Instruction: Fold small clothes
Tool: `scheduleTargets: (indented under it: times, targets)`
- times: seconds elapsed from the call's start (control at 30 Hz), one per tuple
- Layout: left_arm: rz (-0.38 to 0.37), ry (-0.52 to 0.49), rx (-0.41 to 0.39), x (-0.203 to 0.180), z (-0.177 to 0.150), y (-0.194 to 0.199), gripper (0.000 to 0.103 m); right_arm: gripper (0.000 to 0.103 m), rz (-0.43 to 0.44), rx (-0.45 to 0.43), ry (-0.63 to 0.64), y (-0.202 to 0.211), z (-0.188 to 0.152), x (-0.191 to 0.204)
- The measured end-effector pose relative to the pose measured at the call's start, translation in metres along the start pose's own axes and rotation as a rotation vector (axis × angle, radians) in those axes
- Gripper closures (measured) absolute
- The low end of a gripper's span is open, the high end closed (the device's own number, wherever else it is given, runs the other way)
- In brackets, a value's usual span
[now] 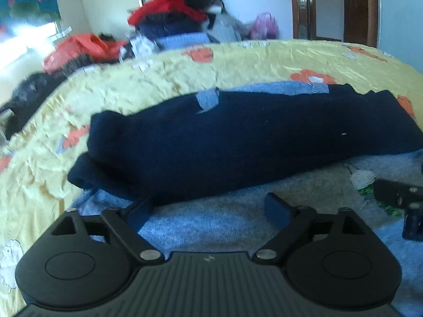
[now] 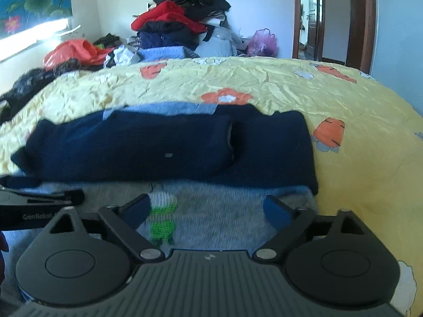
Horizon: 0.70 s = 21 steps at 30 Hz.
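With both tongs — left [image 1: 211,211], right [image 2: 208,208] — wide and empty over the sweater [image 2: 169,145] on the bed [image 2: 264,79], sleeves look folded; next, grip the near hem.

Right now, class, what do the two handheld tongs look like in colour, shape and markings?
Each of the tongs, left tongs and right tongs, has a black ribbed body, two round black discs, silver pivot pins and angled black arms ending in blue pads. A small white logo sits mid-body. The right wrist view shows white "GenRobot" lettering on the left one's side.
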<state>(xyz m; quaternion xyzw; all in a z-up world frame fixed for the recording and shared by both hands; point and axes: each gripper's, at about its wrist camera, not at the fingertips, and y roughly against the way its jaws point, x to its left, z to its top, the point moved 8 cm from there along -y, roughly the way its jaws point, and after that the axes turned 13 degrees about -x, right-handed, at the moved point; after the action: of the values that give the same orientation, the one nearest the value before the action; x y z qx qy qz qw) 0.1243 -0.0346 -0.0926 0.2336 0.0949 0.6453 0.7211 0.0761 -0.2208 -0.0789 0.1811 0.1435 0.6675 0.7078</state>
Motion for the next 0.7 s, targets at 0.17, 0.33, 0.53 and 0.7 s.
scheduleTargets:
  times: [0.17,0.33,0.53,0.7]
  targets:
    - [0.02,-0.01,-0.056,0.002,-0.003,0.001,0.0,0.0,-0.012,0.007,-0.012,-0.005,-0.012,-0.003]
    - [-0.04,0.109,-0.021,0.013,-0.008,-0.004,0.0,0.0,-0.024,-0.009,0.024,-0.003,-0.017,0.001]
    - [-0.051,0.133,-0.015,0.014,-0.009,-0.006,0.0,0.0,-0.023,-0.01,0.023,-0.003,-0.016,-0.001]
    - [-0.054,0.139,-0.014,0.015,-0.01,-0.005,0.0,0.0,-0.023,-0.01,0.022,-0.003,-0.016,0.0]
